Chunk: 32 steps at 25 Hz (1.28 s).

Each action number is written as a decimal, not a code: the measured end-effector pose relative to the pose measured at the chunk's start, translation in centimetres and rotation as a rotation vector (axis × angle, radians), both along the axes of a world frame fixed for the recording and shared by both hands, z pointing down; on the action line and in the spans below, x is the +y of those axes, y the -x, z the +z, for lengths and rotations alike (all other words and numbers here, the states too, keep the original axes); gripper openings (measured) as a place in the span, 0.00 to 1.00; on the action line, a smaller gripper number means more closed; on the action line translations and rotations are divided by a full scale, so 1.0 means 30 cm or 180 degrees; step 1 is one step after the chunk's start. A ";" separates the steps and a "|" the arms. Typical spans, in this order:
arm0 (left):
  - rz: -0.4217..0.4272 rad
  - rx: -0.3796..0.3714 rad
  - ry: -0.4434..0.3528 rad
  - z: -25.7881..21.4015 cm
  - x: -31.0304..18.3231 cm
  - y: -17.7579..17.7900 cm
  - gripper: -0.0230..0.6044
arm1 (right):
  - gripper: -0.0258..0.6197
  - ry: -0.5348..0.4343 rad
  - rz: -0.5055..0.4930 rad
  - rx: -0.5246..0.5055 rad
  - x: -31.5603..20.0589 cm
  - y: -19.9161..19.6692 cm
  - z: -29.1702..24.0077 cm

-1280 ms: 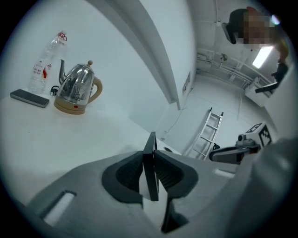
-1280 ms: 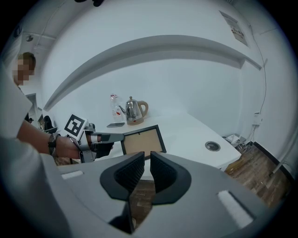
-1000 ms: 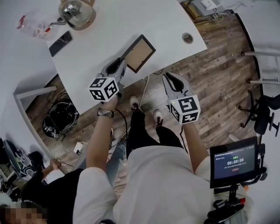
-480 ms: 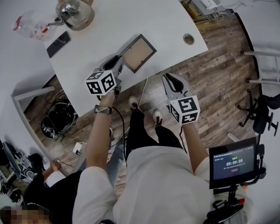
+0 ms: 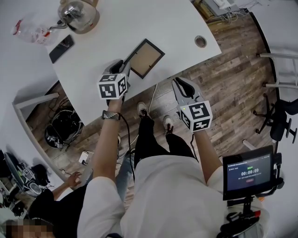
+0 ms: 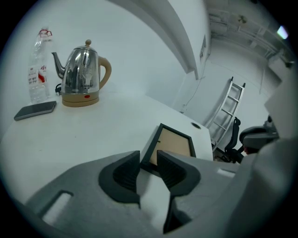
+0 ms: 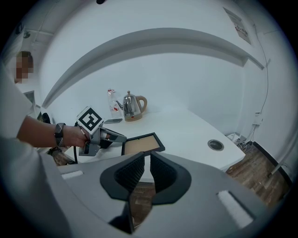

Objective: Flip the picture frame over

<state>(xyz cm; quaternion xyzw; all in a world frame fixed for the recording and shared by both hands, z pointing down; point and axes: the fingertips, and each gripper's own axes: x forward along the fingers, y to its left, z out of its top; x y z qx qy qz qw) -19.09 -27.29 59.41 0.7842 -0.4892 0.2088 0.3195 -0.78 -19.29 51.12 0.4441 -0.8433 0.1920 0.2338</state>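
The picture frame (image 5: 146,56) lies flat on the white table (image 5: 177,23) near its front edge, brown backing up inside a black rim. My left gripper (image 5: 125,66) sits at the frame's near left corner. In the left gripper view the frame (image 6: 176,144) has that corner between my left gripper's (image 6: 149,160) jaws, which have just been opening; the pads stand off it. My right gripper (image 5: 179,83) hangs in front of the table over the floor. In its own view my right gripper (image 7: 147,160) shows a narrow gap and holds nothing.
A steel kettle (image 5: 79,14), a dark phone (image 5: 61,47) and a plastic bottle (image 5: 30,28) stand at the table's far left. A round cable hole (image 5: 200,41) is at its right. A screen (image 5: 249,173) and a chair (image 5: 279,121) are right; a seated person (image 5: 51,200) is lower left.
The frame has gone from tilted to lying flat on the table. My left gripper has dropped a little, rolled, and its jaws have spread apart. The right gripper has kept still.
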 end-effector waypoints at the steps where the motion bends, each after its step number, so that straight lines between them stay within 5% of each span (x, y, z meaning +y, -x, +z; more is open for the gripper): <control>1: 0.0020 -0.0051 -0.0020 0.004 0.001 -0.001 0.23 | 0.10 0.0001 0.0003 0.0003 0.000 -0.001 0.002; 10: 0.0059 -0.0200 -0.0330 -0.061 -0.008 0.019 0.22 | 0.10 -0.0058 0.0013 -0.0015 -0.028 0.004 -0.017; 16: -0.0014 -0.0243 -0.0560 -0.141 -0.006 0.035 0.16 | 0.10 -0.0186 -0.0061 -0.0076 -0.067 0.036 -0.071; 19: -0.0096 -0.0269 -0.0687 -0.188 0.006 0.048 0.04 | 0.10 -0.0274 -0.0093 -0.0092 -0.101 0.055 -0.109; 23: -0.0236 -0.0229 -0.0770 -0.305 0.078 0.024 0.04 | 0.09 -0.0429 -0.0137 -0.0137 -0.098 0.038 -0.227; 32: -0.0405 -0.0797 -0.1286 -0.603 0.252 -0.004 0.04 | 0.04 -0.0843 -0.0339 -0.0256 -0.063 0.027 -0.467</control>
